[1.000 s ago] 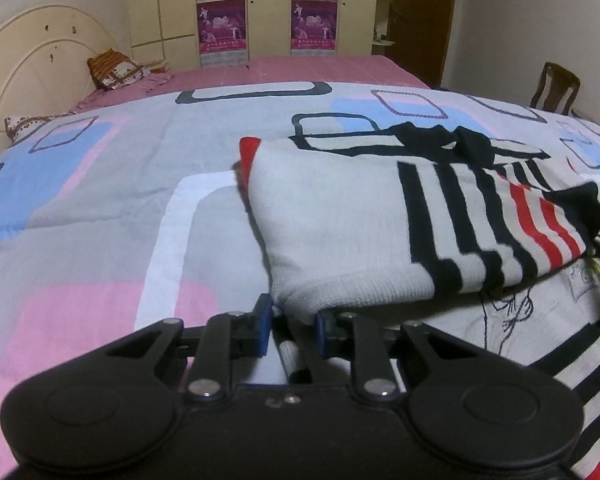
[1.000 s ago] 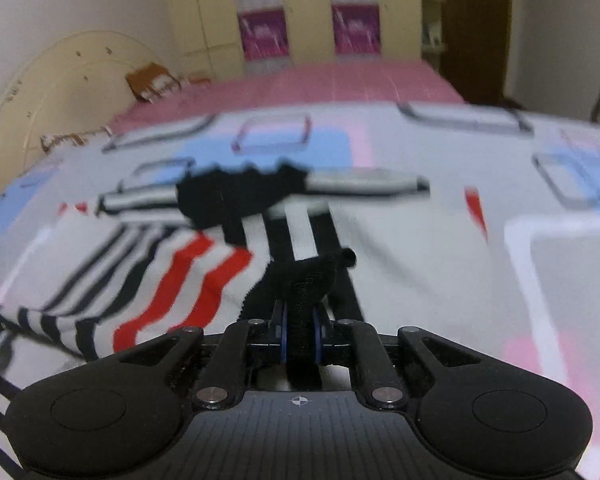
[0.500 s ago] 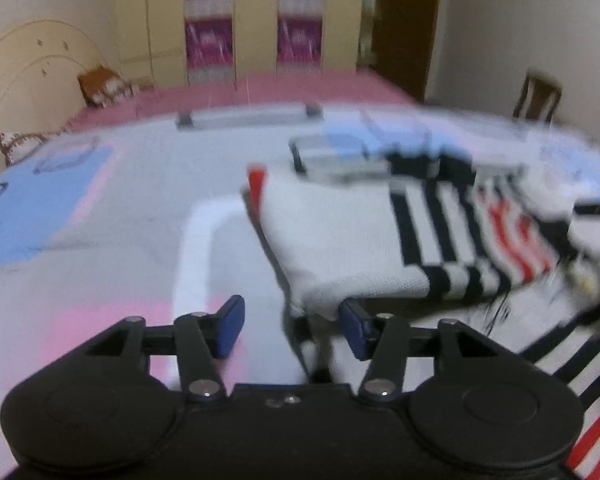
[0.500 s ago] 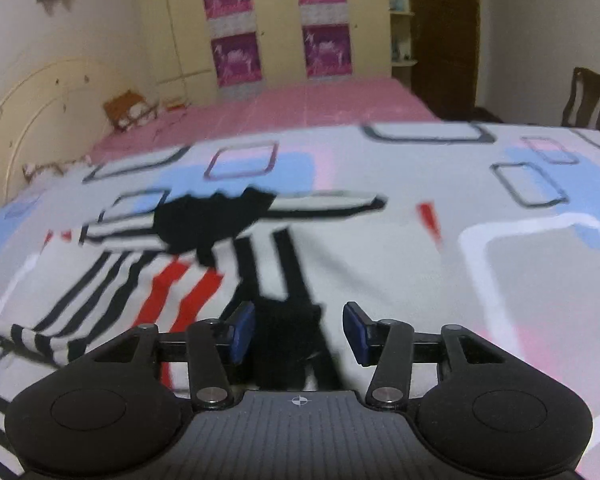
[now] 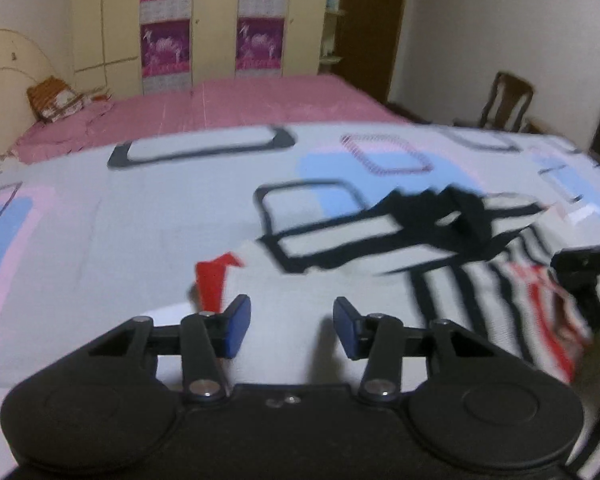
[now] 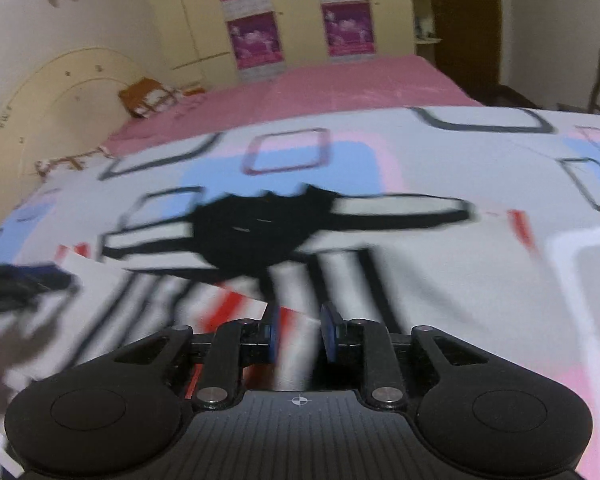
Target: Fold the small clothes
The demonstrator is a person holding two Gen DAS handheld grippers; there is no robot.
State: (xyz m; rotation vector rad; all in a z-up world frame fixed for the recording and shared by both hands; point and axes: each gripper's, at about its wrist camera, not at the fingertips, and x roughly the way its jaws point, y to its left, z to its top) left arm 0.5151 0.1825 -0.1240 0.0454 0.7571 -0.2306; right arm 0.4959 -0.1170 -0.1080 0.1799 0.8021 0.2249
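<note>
A small white sweater (image 5: 340,276) with black and red stripes and a black collar lies folded on the bed; it also shows in the right wrist view (image 6: 260,264). My left gripper (image 5: 292,328) is open and empty, just above the sweater's white left part. My right gripper (image 6: 298,338) is open with a narrower gap, over the striped middle of the sweater, holding nothing. The right gripper shows at the right edge of the left wrist view (image 5: 584,276). The left gripper shows blurred at the left edge of the right wrist view (image 6: 16,284).
The bed is covered by a grey sheet (image 5: 120,216) with pink, blue and white squares. A pink blanket (image 5: 228,104) and a pillow (image 5: 54,98) lie at the far end by the headboard. A wooden chair (image 5: 506,100) stands at the right wall.
Both grippers opened and let go of the sweater edges they held. Both have since moved forward and up over the folded sweater; the right jaws have narrowed a little.
</note>
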